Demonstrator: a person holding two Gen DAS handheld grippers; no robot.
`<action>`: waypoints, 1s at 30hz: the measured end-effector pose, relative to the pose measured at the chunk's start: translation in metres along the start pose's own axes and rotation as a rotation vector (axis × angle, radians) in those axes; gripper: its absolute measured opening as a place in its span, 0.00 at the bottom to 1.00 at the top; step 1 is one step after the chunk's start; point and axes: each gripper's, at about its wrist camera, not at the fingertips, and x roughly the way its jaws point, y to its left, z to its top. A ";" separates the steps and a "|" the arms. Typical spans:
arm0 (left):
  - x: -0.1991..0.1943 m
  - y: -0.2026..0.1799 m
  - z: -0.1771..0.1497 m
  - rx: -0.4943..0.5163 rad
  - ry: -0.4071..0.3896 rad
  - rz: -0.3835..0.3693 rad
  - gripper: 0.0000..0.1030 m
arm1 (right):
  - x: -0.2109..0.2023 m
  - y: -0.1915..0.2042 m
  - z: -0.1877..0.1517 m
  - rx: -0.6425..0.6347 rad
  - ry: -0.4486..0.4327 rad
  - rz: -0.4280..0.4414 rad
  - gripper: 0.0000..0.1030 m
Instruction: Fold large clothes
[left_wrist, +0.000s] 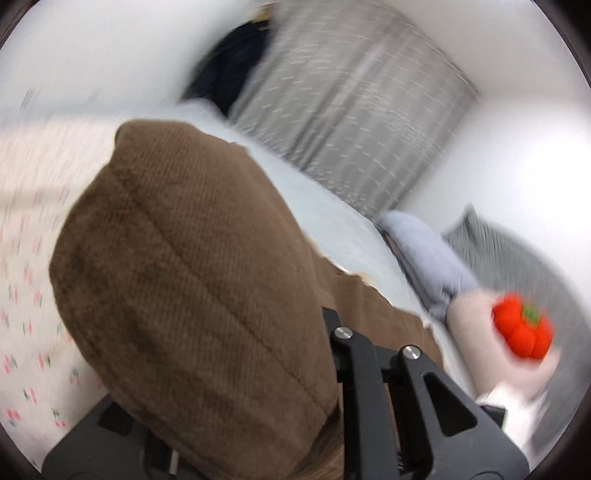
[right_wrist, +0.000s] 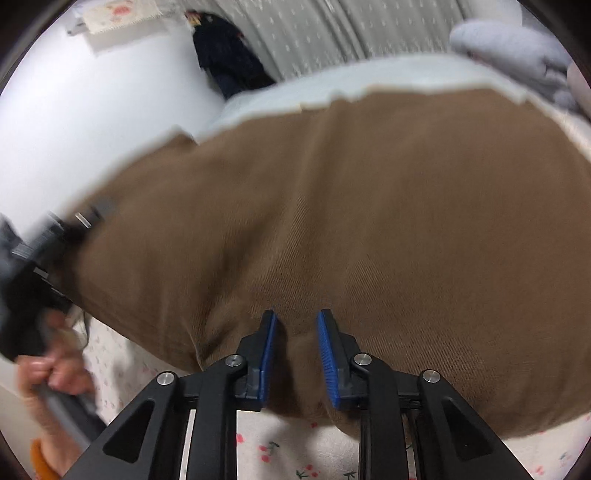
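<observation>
Right gripper pads straddle brown garment fold.

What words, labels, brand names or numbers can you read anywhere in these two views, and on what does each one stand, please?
None can be read in either view.
The cloth hanging on the wall shows only a blurred pink pattern, no lettering.
The small tag at the top of the dark garment is too small and blurred to read.
The brown garment and the cherry-print sheet show no text.
</observation>
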 end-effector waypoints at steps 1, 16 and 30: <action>-0.001 -0.013 0.000 0.050 -0.011 -0.003 0.18 | 0.001 -0.010 0.001 0.045 0.009 0.046 0.21; 0.050 -0.195 -0.063 0.708 0.194 -0.201 0.18 | -0.121 -0.132 0.009 0.457 -0.164 0.049 0.43; 0.063 -0.217 -0.143 0.962 0.375 -0.238 0.35 | -0.158 -0.184 0.002 0.606 -0.281 0.096 0.64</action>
